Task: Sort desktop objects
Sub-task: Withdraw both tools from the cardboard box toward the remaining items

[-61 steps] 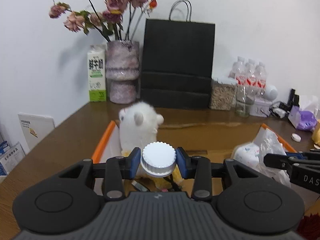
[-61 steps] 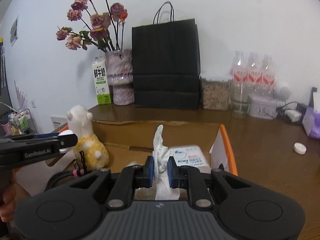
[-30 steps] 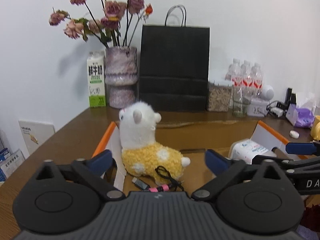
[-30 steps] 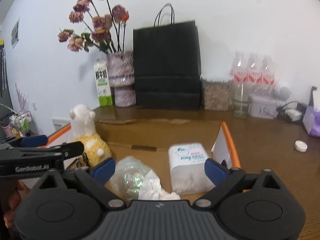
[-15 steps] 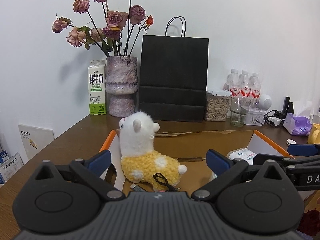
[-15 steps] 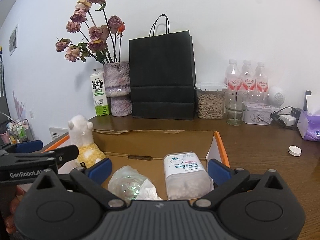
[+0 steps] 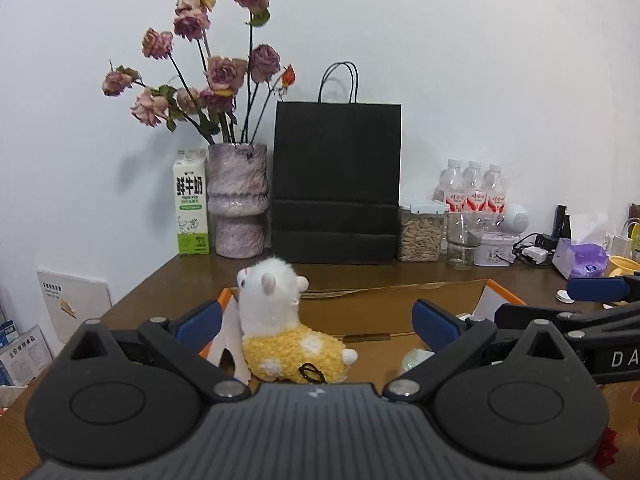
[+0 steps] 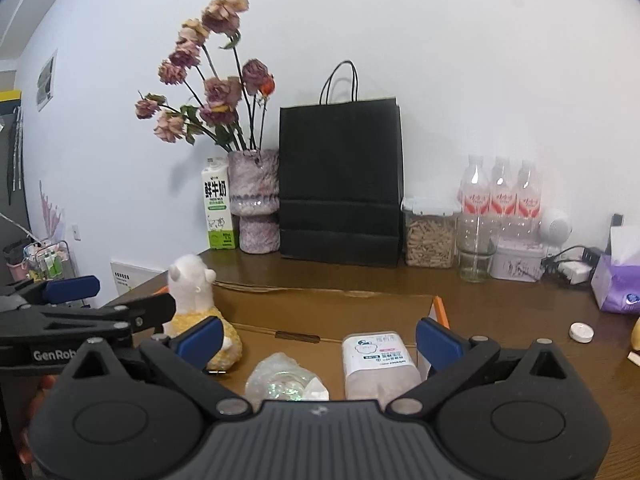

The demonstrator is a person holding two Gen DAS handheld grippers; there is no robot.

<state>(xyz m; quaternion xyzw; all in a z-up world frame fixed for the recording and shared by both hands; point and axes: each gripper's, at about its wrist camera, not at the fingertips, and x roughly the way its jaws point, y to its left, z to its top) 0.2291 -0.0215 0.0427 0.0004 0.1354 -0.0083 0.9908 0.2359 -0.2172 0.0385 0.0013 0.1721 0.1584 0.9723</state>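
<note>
An open cardboard box with orange-edged flaps (image 7: 400, 300) (image 8: 332, 304) lies on the brown desk. Inside it sit a white and yellow alpaca plush (image 7: 280, 332) (image 8: 192, 300), a black cable (image 7: 310, 372), a crumpled clear plastic bag (image 8: 280, 380) and a white wipes pack (image 8: 378, 364). My left gripper (image 7: 316, 324) hangs open above the plush, nothing between its fingers. My right gripper (image 8: 318, 338) is open above the bag and the wipes pack. Each gripper shows at the edge of the other's view.
Along the back wall stand a milk carton (image 7: 191, 208), a vase of dried roses (image 7: 237, 200), a black paper bag (image 7: 336, 184), a seed jar (image 7: 420, 232), a glass (image 7: 462, 240) and water bottles (image 7: 474, 190). A white cap (image 8: 581, 332) and purple tissue pack (image 8: 618, 284) lie right of the box.
Two seconds ago my left gripper held a white lid and my right held the plastic bag; both have opened, let go into the box and risen backward above it.
</note>
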